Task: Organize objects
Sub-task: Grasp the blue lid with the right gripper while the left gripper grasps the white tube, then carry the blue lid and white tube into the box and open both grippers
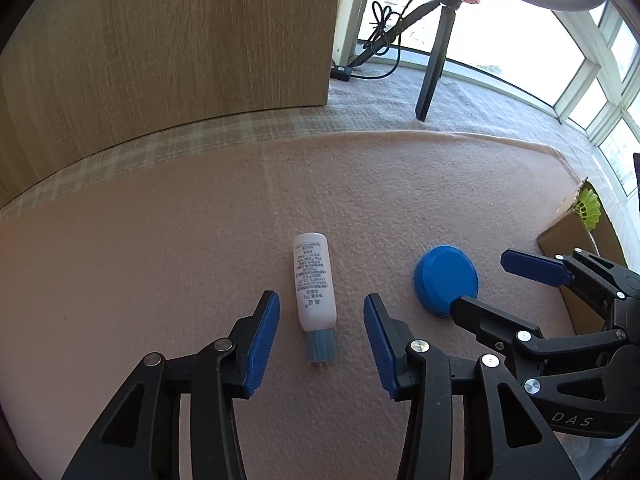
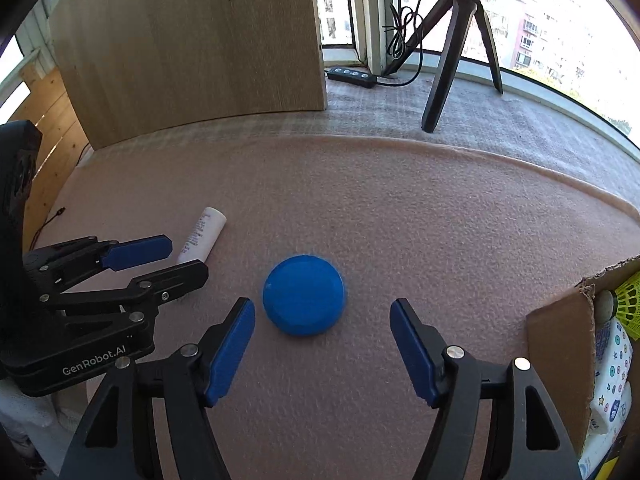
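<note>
A white bottle (image 1: pixel 313 280) with a grey-blue cap lies flat on the pink felt mat, cap toward me. My left gripper (image 1: pixel 322 308) is open, its blue pads on either side of the bottle's lower end, not touching. A blue round disc (image 2: pixel 304 295) lies flat on the mat to the right of the bottle; it also shows in the left wrist view (image 1: pixel 446 278). My right gripper (image 2: pixel 322 312) is open just in front of the disc, which sits between and beyond the pads. The bottle also shows at left in the right wrist view (image 2: pixel 202 236).
A cardboard box (image 2: pixel 560 344) at the right holds a yellow-green shuttlecock (image 2: pixel 630 300) and patterned items. A wooden panel (image 1: pixel 168 48) stands at the back left. A black tripod (image 2: pixel 452 44) and a cable with a switch (image 2: pixel 352 76) stand by the window.
</note>
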`<state>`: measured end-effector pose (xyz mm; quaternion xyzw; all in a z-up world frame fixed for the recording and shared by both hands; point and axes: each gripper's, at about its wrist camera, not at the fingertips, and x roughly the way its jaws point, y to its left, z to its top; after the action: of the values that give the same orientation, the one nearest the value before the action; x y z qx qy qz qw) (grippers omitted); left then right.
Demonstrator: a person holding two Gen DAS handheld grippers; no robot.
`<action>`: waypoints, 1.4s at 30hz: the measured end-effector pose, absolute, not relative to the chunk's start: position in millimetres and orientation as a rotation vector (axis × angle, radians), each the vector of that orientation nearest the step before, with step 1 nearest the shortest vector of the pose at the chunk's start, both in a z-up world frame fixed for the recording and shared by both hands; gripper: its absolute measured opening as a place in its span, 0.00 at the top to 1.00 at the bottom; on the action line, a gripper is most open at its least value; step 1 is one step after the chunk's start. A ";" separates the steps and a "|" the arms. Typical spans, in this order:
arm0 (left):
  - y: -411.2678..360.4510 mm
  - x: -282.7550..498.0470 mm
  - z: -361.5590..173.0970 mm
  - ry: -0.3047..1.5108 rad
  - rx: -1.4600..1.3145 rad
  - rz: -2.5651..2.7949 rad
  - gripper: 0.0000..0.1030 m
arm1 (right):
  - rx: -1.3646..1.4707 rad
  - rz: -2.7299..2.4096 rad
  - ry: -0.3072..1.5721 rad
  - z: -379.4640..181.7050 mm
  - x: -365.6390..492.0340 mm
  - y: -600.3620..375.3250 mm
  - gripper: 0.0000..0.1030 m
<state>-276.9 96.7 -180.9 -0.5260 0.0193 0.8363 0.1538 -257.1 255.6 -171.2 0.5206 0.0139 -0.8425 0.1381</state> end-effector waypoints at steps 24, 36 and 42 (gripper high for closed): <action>86.3 -272.5 -188.3 0.062 -1.545 2.411 0.78 | 1.539 -2.420 0.239 -190.0 -269.1 223.4 0.55; 86.8 -226.7 -174.2 0.018 -1.512 2.406 0.78 | 1.530 -2.418 0.118 -179.5 -224.1 250.9 0.55; 105.7 -204.7 -158.3 0.023 -1.461 2.392 0.78 | 1.483 -2.465 0.034 -154.4 -192.8 284.9 0.55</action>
<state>-204.7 105.7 -158.3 -0.5138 0.0083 0.8412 0.1683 -192.8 284.9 -154.4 0.5111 0.0117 -0.8493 0.1317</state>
